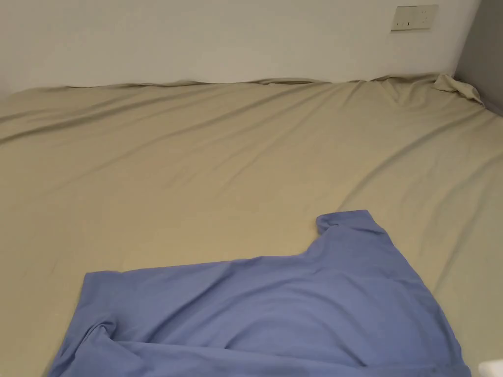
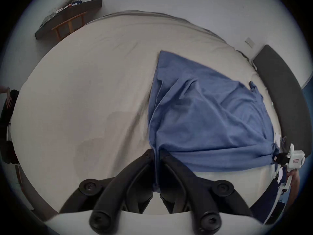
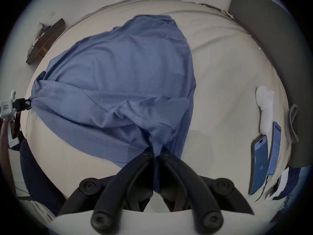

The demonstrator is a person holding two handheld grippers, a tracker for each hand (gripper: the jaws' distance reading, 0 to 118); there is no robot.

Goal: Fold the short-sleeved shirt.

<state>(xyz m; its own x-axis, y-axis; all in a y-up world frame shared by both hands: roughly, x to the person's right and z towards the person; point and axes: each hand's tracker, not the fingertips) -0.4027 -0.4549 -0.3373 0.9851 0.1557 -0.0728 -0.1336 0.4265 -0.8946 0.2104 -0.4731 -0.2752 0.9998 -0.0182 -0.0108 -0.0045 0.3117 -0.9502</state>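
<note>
Now left tongs (image 2: pixel 156 154) and right tongs (image 3: pixel 156 151) each clamped on blue shirt (image 1: pixel 275 309), spread over bed (image 1: pixel 196 172).

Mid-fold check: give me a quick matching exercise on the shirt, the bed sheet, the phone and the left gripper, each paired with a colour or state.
Things:
1. shirt
2. bed sheet
3. phone
4. left gripper

Matches:
A. beige and creased
B. lying at the bed's edge
C. clamped on blue cloth
D. blue, spread out on the bed

Pairs: 1-D, 2-A, 3-B, 4-C
</note>
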